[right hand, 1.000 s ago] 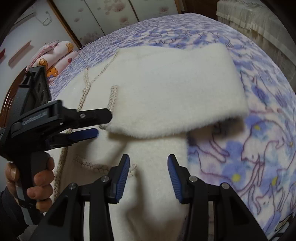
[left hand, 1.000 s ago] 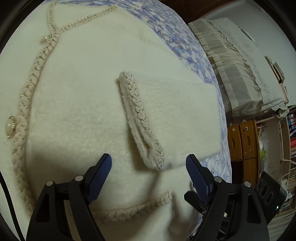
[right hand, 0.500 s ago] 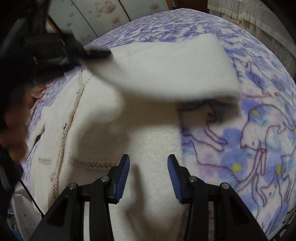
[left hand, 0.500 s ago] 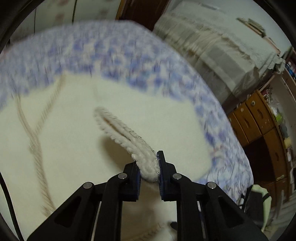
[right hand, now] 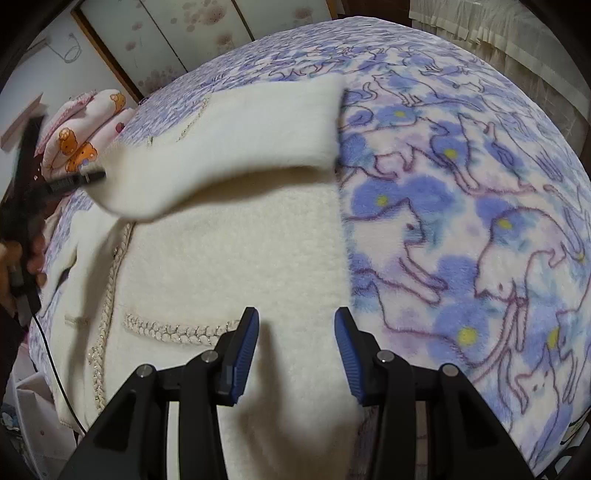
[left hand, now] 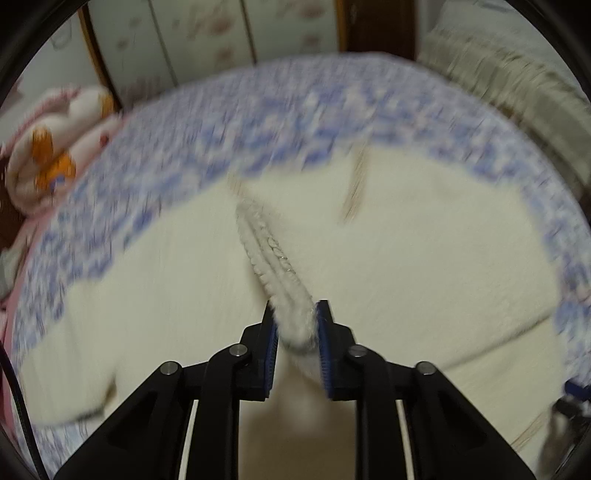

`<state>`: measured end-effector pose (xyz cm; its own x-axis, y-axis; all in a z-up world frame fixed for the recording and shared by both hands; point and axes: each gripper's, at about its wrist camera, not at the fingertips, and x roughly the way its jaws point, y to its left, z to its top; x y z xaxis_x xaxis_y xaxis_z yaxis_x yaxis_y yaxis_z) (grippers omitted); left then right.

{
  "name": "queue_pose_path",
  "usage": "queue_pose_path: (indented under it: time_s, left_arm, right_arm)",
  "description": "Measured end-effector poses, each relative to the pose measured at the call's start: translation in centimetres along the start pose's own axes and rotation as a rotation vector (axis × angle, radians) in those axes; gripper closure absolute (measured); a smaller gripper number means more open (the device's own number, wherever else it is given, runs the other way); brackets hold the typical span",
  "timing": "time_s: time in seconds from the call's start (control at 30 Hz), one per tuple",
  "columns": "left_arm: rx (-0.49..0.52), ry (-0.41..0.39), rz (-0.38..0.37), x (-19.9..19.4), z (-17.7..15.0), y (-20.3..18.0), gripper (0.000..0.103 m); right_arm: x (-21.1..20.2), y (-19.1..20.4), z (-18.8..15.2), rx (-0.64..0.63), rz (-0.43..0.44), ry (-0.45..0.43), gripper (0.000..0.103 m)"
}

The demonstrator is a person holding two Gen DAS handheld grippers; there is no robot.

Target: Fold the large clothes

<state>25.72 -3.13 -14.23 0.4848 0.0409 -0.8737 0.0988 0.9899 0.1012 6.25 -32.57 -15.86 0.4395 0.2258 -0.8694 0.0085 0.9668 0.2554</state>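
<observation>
A cream fleece coat (right hand: 236,258) with braided trim lies on a blue-and-white cat-print blanket (right hand: 461,184). My left gripper (left hand: 293,314) has the braided sleeve cuff (left hand: 280,269) between its blue pads, which still touch it on both sides while the jaws are opening. In the right wrist view the left gripper (right hand: 88,177) holds the sleeve (right hand: 240,122) lifted off the coat and stretched towards the left. The left wrist view is blurred by motion. My right gripper (right hand: 295,325) hangs open just above the coat's lower body, with nothing between its fingers.
Pink bear-print pillows (right hand: 81,140) lie at the bed's far left corner. Flowered wall panels (right hand: 207,26) stand behind the bed, and a frilled beige cover (left hand: 517,85) is at the right. A person's hand (right hand: 35,254) grips the left tool, with a thin black cable (right hand: 55,369) below it.
The left gripper shut on the sleeve cuff, then lifted the sleeve and carried it off the coat's front towards the left. The right gripper stayed open in place.
</observation>
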Motion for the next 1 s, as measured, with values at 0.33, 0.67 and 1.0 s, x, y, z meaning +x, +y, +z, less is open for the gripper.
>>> queue_pose_path:
  time_s: [0.33,0.67,1.0]
  left_arm:
    - [-0.319,0.106,-0.285,4.9,-0.4,6.4,0.033]
    - [-0.233,0.089,-0.267,8.3,2.7,5.0,0.037]
    - [-0.159,-0.015,-0.263,6.0,5.6,5.3,0.09]
  right_arm:
    - [-0.2,0.0,4.6,0.021,0.012,-0.011,0.058]
    - [3.4,-1.1,15.7,0.057,-0.08,-0.079,0.046]
    - [8.5,-3.6,21.1,0.149,-0.037,-0.076,0.087]
